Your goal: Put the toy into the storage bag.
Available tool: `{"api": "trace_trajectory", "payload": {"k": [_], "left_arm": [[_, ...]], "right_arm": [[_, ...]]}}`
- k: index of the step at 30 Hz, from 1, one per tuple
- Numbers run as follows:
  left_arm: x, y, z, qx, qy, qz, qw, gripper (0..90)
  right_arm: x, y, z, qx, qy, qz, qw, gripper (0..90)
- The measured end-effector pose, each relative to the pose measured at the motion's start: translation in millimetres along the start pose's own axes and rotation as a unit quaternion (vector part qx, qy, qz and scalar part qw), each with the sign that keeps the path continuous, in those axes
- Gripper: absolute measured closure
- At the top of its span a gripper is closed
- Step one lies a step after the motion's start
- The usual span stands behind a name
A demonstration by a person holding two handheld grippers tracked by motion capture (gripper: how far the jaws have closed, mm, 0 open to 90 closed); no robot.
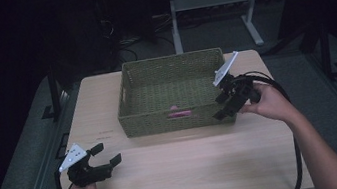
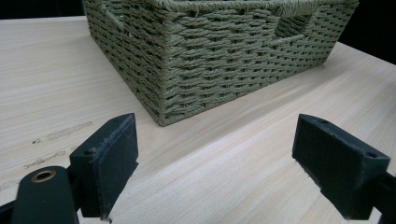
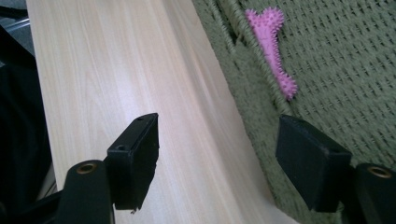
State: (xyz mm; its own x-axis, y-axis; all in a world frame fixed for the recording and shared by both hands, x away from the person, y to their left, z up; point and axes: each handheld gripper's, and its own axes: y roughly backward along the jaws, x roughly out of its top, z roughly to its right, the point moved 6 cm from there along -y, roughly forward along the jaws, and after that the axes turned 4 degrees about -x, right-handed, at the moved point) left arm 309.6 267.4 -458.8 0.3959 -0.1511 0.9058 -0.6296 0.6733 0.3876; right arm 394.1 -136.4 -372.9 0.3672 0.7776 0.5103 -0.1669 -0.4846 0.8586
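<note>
right claw (image 1: 223,106): open, empty, astride woven basket (image 1: 160,122) near wall | left claw (image 1: 106,154): open, idle on counter (image 1: 192,166) | risk: jaw snags wall, tips basket, misses pink spiky toy (image 3: 272,51)

Legible text, labels, brands, numbers, signs: none. Faint dark marks on the wooden table (image 1: 104,133) near its left edge, in front of the woven basket (image 1: 140,121), are too small to read.

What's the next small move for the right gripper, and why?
Probably ease the right gripper over the near wall of the woven basket toward the pink spiky toy: its jaws stand open and empty, straddling that wall, with the toy lying just inside.
</note>
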Motion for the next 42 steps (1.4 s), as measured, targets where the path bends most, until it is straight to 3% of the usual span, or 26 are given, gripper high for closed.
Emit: {"api": "trace_trajectory", "payload": {"k": [15, 42], "left_arm": [[-0.2, 0.0, 0.2, 0.0, -0.001, -0.001, 1.0, 13.9], [-0.5, -0.9, 1.1, 0.0, -0.003, -0.002, 1.0, 13.9]], "right_arm": [[-29.5, -13.4, -10.4, 0.004, -0.014, -0.009, 0.9999, 29.8], [-74.1, -30.1, -20.6, 0.004, -0.04, 0.0, 0.9992, 30.0]]}}
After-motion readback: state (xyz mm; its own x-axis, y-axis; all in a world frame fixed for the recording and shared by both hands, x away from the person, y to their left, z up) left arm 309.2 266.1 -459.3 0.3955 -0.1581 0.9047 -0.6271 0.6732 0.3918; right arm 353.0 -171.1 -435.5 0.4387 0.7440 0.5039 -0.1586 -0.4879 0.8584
